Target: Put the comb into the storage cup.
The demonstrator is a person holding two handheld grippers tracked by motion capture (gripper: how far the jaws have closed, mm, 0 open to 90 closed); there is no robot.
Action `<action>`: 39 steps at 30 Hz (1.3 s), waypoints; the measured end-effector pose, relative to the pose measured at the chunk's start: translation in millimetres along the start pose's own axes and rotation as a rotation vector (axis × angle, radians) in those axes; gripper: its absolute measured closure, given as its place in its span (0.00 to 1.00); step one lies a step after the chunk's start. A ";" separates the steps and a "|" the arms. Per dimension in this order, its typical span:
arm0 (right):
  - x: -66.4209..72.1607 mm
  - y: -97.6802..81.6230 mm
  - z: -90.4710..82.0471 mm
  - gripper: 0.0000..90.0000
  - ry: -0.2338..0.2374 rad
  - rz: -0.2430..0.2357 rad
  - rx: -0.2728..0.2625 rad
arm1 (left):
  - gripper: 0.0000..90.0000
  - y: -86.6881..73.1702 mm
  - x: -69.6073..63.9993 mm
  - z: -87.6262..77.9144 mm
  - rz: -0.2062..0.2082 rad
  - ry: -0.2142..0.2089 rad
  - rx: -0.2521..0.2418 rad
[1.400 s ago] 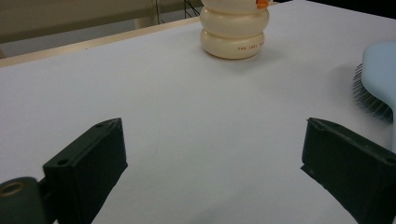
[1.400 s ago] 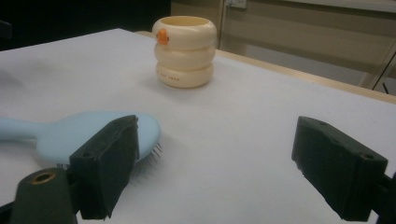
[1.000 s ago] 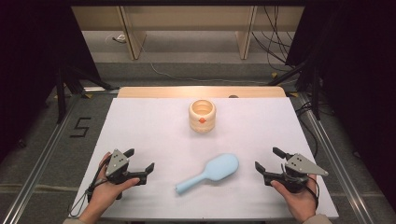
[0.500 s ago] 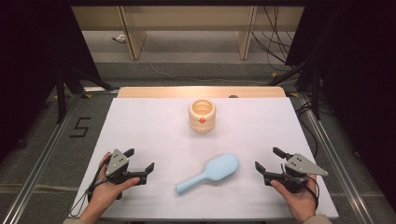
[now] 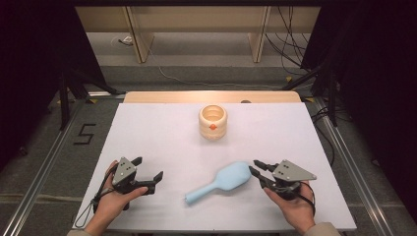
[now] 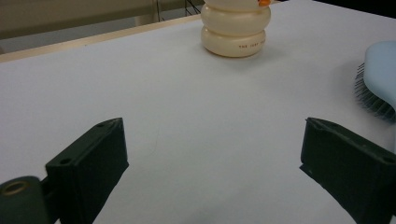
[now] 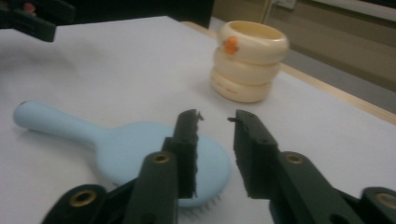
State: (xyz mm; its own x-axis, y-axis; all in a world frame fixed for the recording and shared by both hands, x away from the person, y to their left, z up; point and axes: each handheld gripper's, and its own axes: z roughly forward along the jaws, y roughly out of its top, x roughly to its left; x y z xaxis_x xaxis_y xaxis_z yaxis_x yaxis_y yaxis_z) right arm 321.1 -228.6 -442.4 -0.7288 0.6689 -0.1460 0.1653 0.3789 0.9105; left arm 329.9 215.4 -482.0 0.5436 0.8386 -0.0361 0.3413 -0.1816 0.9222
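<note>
A light blue hairbrush (image 5: 223,181) lies bristles down on the white tabletop (image 5: 162,132), with its handle toward the near left. A cream ringed cup (image 5: 213,121) with an orange dot stands upright farther back at the centre. My right gripper (image 5: 254,166) sits at the right edge of the brush head. Its jaws have just been closing to a narrow gap, and nothing is between them. In the right gripper view the gripper (image 7: 215,116) hovers over the head of the hairbrush (image 7: 116,140), with the cup (image 7: 250,60) beyond. My left gripper (image 5: 148,167) rests wide open at the near left, its jaws (image 6: 213,123) bare.
A wooden strip (image 5: 211,97) borders the table's far edge. Metal rails run along both sides, and dark stands and cables sit beyond the table. The left gripper view catches the cup (image 6: 236,28) ahead and the bristles of the hairbrush (image 6: 380,79) at its right edge.
My right gripper has slid left up to the brush head and its jaws have narrowed from wide apart. The left gripper, brush and cup have stayed put.
</note>
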 end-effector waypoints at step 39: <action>96.7 49.1 145.6 1.00 0.293 -0.074 0.446 | 0.10 0.0 0.3 -0.5 0.003 0.013 0.006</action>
State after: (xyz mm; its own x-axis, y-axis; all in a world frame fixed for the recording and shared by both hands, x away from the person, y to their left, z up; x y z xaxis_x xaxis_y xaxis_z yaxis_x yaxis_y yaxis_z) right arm 355.5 -52.3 -468.2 -0.8935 0.4480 -0.0320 0.3259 0.6957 0.6401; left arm 329.7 215.9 -481.8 0.5348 0.8445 -0.0279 0.3438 -0.1873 0.9202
